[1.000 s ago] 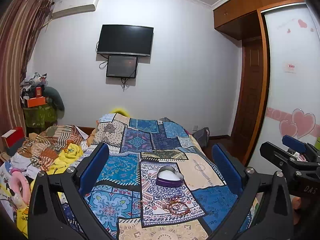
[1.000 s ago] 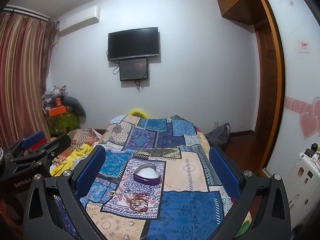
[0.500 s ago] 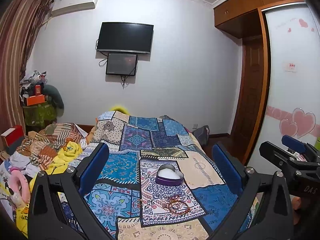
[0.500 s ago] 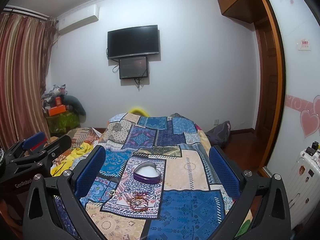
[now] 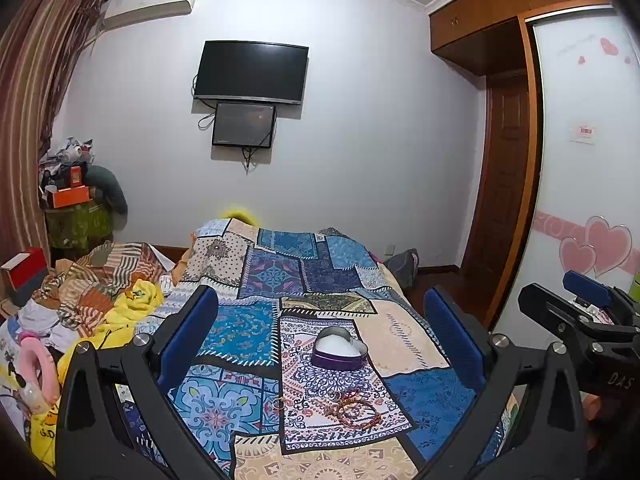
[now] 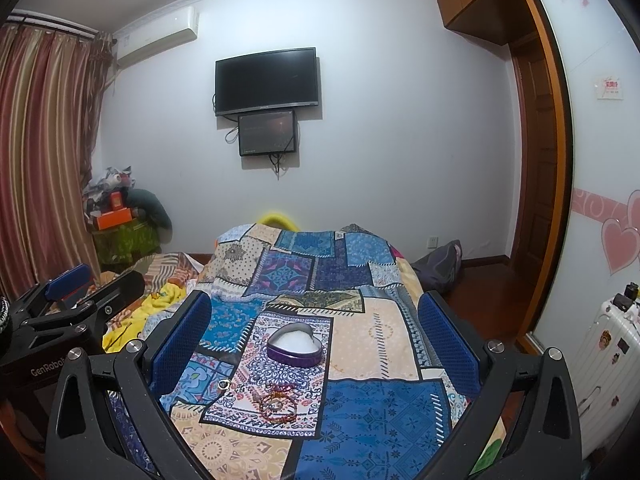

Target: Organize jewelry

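Observation:
A purple heart-shaped box [image 5: 339,351] with a white lining lies open on the patchwork bedspread [image 5: 240,332]; it also shows in the right wrist view [image 6: 295,347]. A tangle of red and gold bracelets [image 5: 354,408] lies in front of it, also seen from the right [image 6: 278,402]. A small gold ring [image 5: 279,402] lies to their left, also in the right wrist view [image 6: 224,385]. My left gripper [image 5: 320,336] is open and empty above the bed. My right gripper [image 6: 314,332] is open and empty beside it.
A pile of clothes and yellow fabric [image 5: 100,300] covers the bed's left side. A cluttered green stand [image 5: 76,216] is at the far left. A wardrobe with heart stickers [image 5: 592,200] and a white suitcase [image 6: 604,364] stand on the right.
Both grippers have tilted or dropped slightly, so the bed, box and bracelets sit a little higher in view. The jaws stay open.

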{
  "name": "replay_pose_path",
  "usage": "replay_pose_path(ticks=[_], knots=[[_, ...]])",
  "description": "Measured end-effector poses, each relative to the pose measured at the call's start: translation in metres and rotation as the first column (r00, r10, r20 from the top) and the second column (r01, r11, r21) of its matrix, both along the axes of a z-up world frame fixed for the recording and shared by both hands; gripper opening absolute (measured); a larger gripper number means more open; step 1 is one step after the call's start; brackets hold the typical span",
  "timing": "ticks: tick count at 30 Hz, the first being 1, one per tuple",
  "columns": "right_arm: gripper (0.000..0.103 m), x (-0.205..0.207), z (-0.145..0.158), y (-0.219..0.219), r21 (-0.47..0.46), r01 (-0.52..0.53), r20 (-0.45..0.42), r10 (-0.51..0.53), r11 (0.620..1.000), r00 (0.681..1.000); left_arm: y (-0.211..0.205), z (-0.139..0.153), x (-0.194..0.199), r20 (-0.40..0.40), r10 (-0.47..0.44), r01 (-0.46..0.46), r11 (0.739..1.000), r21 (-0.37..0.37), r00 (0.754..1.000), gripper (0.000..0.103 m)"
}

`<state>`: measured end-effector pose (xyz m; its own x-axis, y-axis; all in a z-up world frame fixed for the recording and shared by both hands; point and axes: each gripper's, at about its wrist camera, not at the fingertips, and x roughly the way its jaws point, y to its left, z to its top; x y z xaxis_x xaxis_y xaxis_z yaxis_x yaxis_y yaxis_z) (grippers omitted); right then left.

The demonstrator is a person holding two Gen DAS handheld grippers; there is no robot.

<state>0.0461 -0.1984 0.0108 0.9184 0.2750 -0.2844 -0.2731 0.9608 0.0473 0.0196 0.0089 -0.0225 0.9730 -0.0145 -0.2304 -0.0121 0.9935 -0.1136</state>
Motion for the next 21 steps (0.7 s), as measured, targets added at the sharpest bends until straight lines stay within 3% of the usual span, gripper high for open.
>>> replay_pose_path(ticks=[21], knots=[[0.103,0.0017,-0.0011,0.003,-0.002,0.0,-0.007,0.0,1.0,1.0,0.003,0.0027,0.0059,-0.014,-0.006,0.006,1.0,-0.002,1.0,0.103]])
